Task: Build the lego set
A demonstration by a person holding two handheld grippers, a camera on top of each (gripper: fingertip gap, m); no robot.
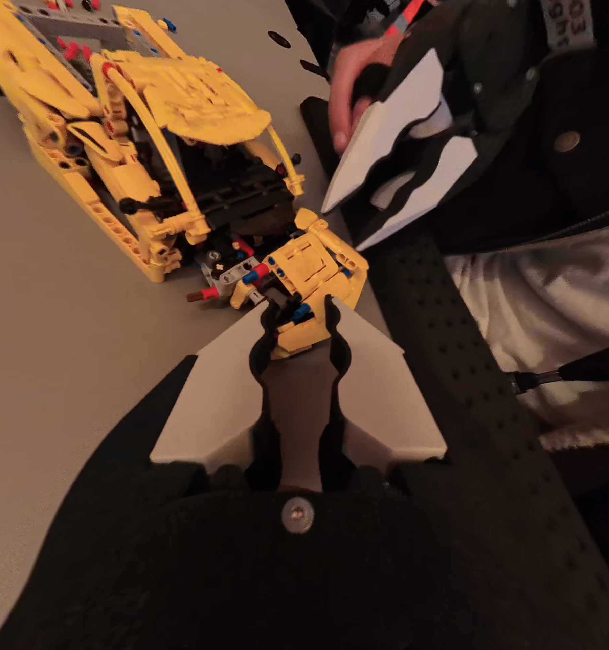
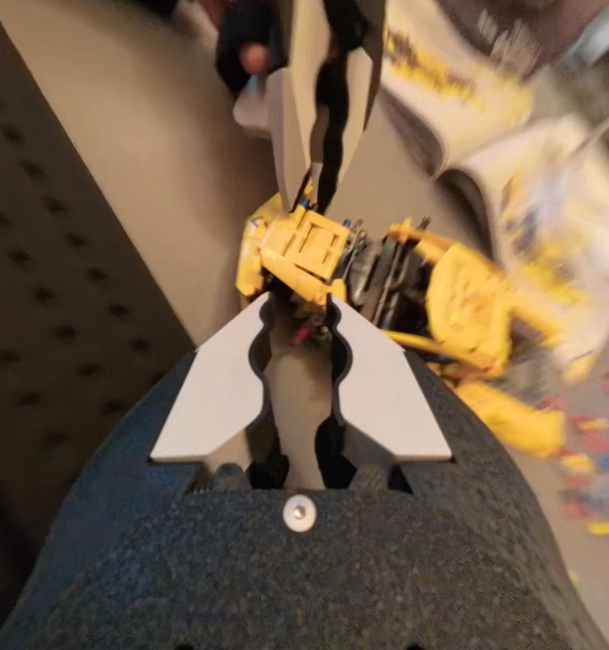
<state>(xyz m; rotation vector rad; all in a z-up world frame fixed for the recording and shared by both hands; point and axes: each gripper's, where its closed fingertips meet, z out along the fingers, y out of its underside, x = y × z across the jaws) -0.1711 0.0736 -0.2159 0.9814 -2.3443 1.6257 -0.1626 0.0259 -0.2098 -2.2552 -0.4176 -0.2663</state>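
A partly built yellow lego car [image 1: 176,116] lies on the grey table [image 1: 32,316]. Its loose yellow front section [image 1: 310,267] sits by the table's edge. My left gripper [image 1: 299,306] is closed around the near end of that front section, with its black pads against the yellow part. In the right wrist view the left gripper [image 2: 306,205] comes down onto the same section [image 2: 306,249]. My right gripper [image 2: 297,299] is open, with its tips just short of the section's underside. It also shows in the left wrist view [image 1: 341,228], empty.
A black perforated mat [image 1: 436,334] borders the table and also shows in the right wrist view [image 2: 50,246]. A blurred open instruction booklet [image 2: 471,88] lies behind the car. Several loose small pieces [image 2: 595,439] are scattered at the right. A hand [image 1: 345,105] holds the right gripper. My hands' fingertips stand some 6 centimeters from each other.
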